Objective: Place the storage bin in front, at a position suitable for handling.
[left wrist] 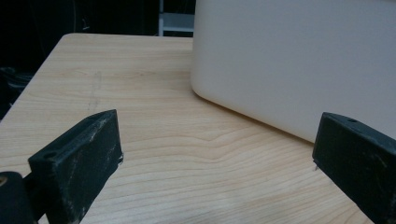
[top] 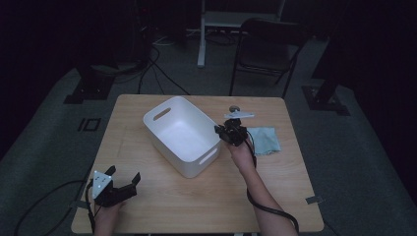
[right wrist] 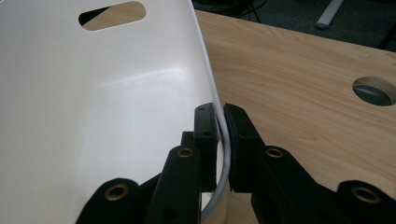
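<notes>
white plastic bin (right wrist: pixel 93 116) rim was pinched by right gripper (right wrist: pixel 220 122), likely for repositioning; left gripper (left wrist: pixel 215 158) rested wide open.

Right tool (right wrist: pixel 220 135) pinches the white bin (right wrist: pixel 93 116) wall on wooden table (right wrist: pixel 299 79)

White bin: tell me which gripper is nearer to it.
Right. The right gripper is clamped on the wall of the white bin at its rim, one jaw inside and one outside. The left gripper rests open on the table, off the bin's near-left corner, not touching it.
</notes>
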`<move>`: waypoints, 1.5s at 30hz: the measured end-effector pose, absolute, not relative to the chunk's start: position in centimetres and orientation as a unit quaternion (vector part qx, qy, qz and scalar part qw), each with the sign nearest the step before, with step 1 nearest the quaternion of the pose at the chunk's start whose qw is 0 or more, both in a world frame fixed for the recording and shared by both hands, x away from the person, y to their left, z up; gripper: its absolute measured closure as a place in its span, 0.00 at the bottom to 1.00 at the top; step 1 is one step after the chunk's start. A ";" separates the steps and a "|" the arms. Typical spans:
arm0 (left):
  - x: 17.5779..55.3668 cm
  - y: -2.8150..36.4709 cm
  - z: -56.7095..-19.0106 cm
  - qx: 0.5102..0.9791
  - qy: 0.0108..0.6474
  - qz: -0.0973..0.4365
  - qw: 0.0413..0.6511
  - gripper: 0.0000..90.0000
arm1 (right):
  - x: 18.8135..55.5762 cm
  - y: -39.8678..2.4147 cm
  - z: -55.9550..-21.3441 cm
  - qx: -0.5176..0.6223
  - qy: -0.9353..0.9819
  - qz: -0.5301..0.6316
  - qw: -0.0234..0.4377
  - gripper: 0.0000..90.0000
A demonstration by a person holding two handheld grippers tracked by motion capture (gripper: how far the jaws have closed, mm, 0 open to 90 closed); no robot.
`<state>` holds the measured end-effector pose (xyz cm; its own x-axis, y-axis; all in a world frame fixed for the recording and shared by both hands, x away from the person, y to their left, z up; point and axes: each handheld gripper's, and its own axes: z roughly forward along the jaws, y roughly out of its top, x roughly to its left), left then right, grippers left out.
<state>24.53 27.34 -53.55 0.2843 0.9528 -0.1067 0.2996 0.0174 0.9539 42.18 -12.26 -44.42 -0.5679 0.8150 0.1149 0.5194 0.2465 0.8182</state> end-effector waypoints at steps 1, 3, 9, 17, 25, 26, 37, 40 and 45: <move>24.5 27.3 -53.5 0.622 0.503 0.321 0.507 0.02 | 42.1 -12.3 -44.4 0.432 0.771 0.436 0.169 0.94; 24.5 27.2 -53.5 0.623 0.502 0.320 0.508 0.02 | 41.9 -12.5 -44.4 0.429 0.773 0.436 0.168 0.94; 24.3 27.0 -53.3 0.623 0.500 0.313 0.514 0.02 | 41.1 -12.9 -44.5 0.424 0.775 0.439 0.164 0.94; 24.2 27.1 -53.1 0.611 0.522 0.316 0.505 0.02 | 40.3 -13.5 -44.5 0.418 0.779 0.440 0.158 0.94; 23.9 26.4 -52.8 0.619 0.518 0.304 0.506 0.02 | 39.4 -14.0 -44.4 0.410 0.784 0.439 0.155 0.94; 23.9 26.3 -52.8 0.619 0.519 0.301 0.507 0.02 | 39.3 -14.1 -44.4 0.408 0.785 0.439 0.155 0.94; 23.7 26.2 -52.6 0.618 0.515 0.298 0.514 0.02 | 37.8 -15.2 -44.5 0.402 0.787 0.447 0.143 0.94; 23.6 26.1 -52.6 0.619 0.514 0.295 0.515 0.02 | 37.4 -15.5 -44.5 0.399 0.788 0.448 0.140 0.94; 23.6 25.9 -52.5 0.621 0.514 0.292 0.515 0.02 | 36.7 -15.9 -44.5 0.394 0.791 0.449 0.136 0.94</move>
<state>23.56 25.91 -52.53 0.3014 0.9386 -0.1677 0.3373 0.0595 0.9395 36.72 -15.89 -44.54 -0.6525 0.7451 0.1380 0.5004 0.2870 0.8168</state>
